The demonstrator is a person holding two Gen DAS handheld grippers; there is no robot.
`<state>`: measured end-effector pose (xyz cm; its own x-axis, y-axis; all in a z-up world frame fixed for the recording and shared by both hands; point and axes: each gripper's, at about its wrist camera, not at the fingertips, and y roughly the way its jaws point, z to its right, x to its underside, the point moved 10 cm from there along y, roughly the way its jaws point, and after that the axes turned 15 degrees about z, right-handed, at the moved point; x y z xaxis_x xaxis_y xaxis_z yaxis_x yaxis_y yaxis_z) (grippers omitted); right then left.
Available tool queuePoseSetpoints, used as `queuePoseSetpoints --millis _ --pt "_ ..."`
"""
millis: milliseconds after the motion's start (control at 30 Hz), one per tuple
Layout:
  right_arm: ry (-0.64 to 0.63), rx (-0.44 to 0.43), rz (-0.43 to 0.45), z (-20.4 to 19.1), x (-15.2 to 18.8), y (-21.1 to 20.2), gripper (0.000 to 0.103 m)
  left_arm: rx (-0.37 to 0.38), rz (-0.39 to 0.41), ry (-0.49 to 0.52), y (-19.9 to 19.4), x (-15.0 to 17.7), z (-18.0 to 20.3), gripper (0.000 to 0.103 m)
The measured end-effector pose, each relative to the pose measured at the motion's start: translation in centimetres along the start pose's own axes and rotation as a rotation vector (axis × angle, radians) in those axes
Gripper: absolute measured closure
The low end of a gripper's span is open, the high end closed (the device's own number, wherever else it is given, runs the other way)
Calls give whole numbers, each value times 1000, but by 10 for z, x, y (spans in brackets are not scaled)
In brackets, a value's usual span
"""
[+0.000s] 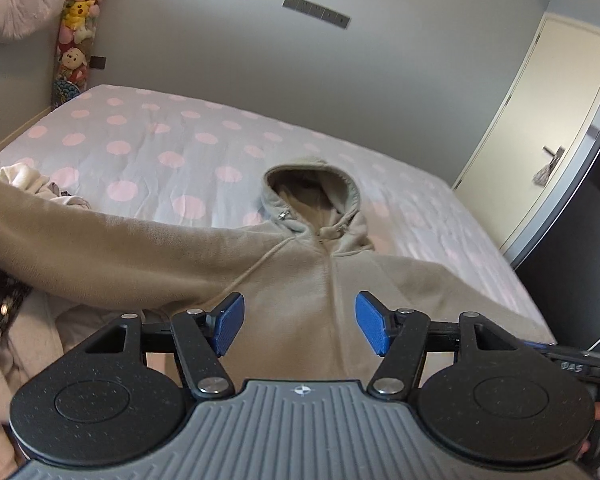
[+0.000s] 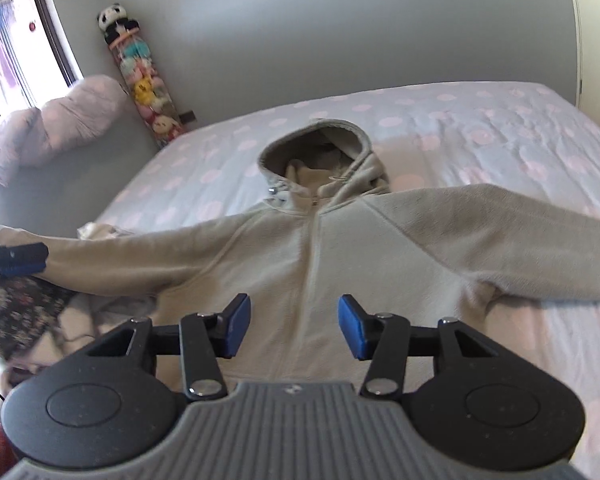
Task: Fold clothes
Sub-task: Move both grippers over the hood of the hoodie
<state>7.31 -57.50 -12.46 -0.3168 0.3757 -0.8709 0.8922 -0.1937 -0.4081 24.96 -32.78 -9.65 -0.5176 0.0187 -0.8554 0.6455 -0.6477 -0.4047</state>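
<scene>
On polka-dot bed [image 2: 480, 128], hoodie [image 2: 340, 248], grey wall [image 2: 260, 40]

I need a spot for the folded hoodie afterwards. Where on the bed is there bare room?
Free: the dotted sheet beyond the hood, up to the wall, and right of it. Crowded: the near left edge, where the sleeve lies by a pile of other clothes.
</scene>
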Motion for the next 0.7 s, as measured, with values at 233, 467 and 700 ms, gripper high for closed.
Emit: queuePoseSetpoints --millis 233,467,700 --pt "-60 29 -59 42 -20 83 50 12 -62 97 110 -13 -8 43" --pt "-105 -6 -79 70 -49 204 50 15 -89 151 234 -15 -20 44" --pt "-90 -2 -71 95 -73 322 46 -25 -112 222 341 -16 -44 44"
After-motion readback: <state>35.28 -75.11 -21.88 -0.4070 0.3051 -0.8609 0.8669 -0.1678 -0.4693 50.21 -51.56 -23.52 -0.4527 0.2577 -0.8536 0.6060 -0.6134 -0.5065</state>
